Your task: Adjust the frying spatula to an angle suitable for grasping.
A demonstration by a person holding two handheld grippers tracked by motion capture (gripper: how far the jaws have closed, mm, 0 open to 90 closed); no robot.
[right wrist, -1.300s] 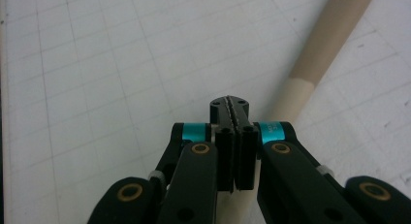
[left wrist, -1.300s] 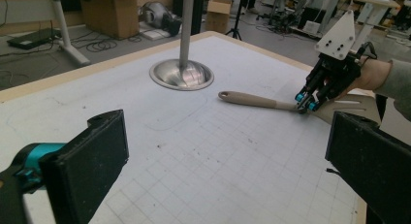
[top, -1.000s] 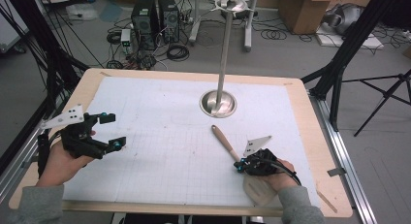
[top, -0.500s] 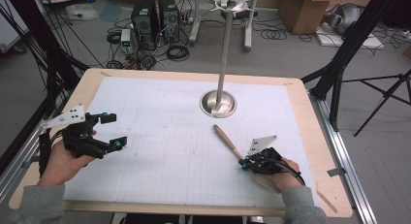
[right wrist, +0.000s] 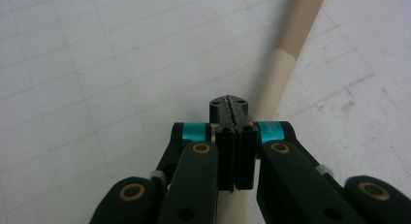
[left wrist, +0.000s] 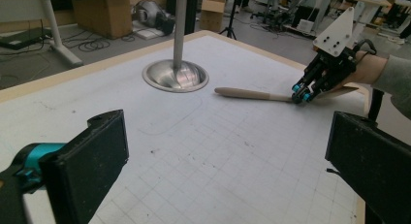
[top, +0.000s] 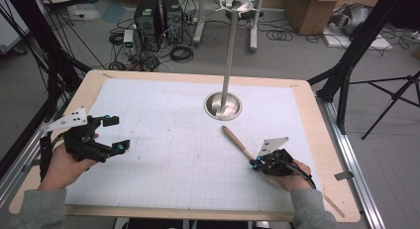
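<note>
Wooden stick [top: 236, 141] lies flat on my gridded white mat [top: 163, 159], slanting from just below the steel stand base [top: 223, 105] toward my right hand, well inside the table's wooden rim [top: 324, 154]. My left gripper [top: 110, 134] hovers wide open over bare mat near the left edge. My right gripper [top: 254, 163] is pinched together, empty, tips just beside the stick's near end.
</note>
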